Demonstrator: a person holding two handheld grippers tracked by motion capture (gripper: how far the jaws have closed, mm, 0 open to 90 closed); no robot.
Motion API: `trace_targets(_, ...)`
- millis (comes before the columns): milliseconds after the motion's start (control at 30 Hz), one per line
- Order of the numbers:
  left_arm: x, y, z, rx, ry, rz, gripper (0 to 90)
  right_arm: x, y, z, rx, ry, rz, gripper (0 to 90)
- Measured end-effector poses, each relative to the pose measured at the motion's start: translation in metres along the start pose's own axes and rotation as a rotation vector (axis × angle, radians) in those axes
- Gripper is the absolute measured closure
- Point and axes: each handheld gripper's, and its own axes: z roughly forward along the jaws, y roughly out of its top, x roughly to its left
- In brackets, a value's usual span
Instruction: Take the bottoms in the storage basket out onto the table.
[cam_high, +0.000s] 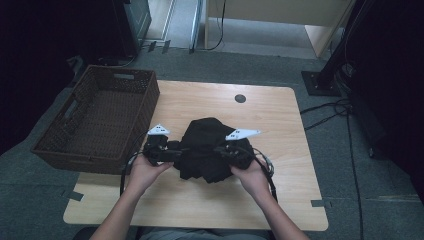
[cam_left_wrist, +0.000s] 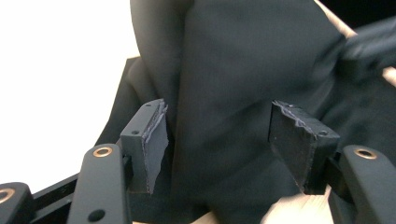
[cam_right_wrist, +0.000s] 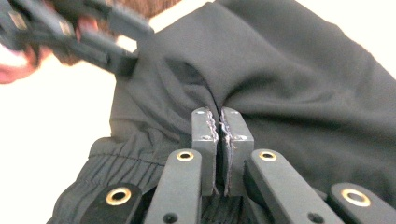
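A crumpled black garment (cam_high: 205, 142) lies in the middle of the wooden table (cam_high: 200, 200). A hand holds a gripper at each side of it. My left gripper (cam_high: 176, 152) is at the garment's left edge. In the left gripper view the left gripper (cam_left_wrist: 229, 140) stands open, with a raised fold of the garment (cam_left_wrist: 233, 60) between its pads. My right gripper (cam_high: 221, 151) is at the garment's right side. In the right gripper view the right gripper (cam_right_wrist: 220, 123) is shut, with the garment (cam_right_wrist: 289, 79) puckered and pinched at its tips near an elastic waistband.
A dark wicker basket (cam_high: 150, 107) stands on the table's left edge, close to the left hand. A round cable hole (cam_high: 240, 98) sits at the table's far side. Cables (cam_high: 330, 107) and a stand's base (cam_high: 320, 82) are on the floor to the right.
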Motion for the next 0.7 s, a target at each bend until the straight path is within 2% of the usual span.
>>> trace_targets(167, 0.002, 0.0, -0.002, -0.02, 0.001, -0.014, 37.0, -0.011, 0.038, -0.019, -0.022, 0.001, -0.013, 86.0)
trace_targets(333, 0.0, -0.001, 0.002, -0.006, 0.011, 0.001, 36.9, -0.028, 0.066, -0.02, -0.022, -0.014, -0.009, 85.7)
trace_targets(533, 0.003, -0.001, 0.01, 0.007, 0.007, 0.005, 37.1, -0.057, 0.084, 0.005, 0.015, -0.039, 0.016, 85.8)
trace_targets(667, 0.007, -0.002, 0.017, 0.022, 0.0, 0.001, 38.0, -0.078, 0.088, 0.033, 0.018, -0.014, 0.101, 85.7)
trace_targets(700, 0.008, -0.002, 0.019, 0.024, 0.001, -0.002, 38.3, -0.081, 0.089, 0.04, 0.022, -0.012, 0.11, 85.6)
